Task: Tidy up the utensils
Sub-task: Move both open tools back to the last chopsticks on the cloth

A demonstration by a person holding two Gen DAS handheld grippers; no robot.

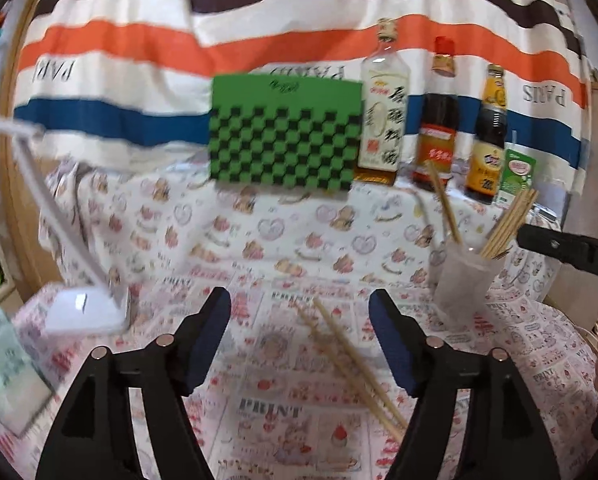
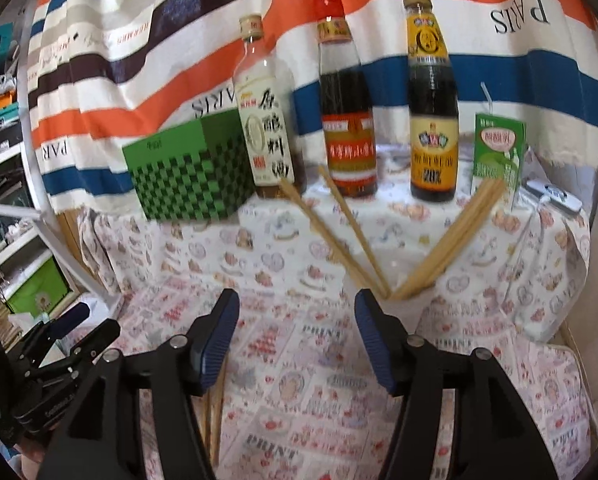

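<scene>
On the desk (image 1: 259,240), under its printed pink-and-white cloth, a pair of pale wooden chopsticks (image 1: 355,364) lies loose near the front edge. The left gripper (image 1: 299,340) hangs over the pair with its jaws spread apart and nothing between the pads. To the right stands a clear frosted plastic cup (image 1: 465,276) with more wooden chopsticks (image 2: 451,240) leaning out of it in two bunches. The right gripper (image 2: 297,340) hovers just short of that cup, jaws apart and empty.

Along the back edge stand a green checkered box (image 1: 283,136), a clear glass bottle with a white label (image 1: 383,108), a dark sauce bottle with a red cap (image 2: 345,108), a dark bottle with a yellow label (image 2: 431,112) and a small green drink carton (image 2: 497,152). A white desk lamp (image 1: 83,308) sits at the left edge.
</scene>
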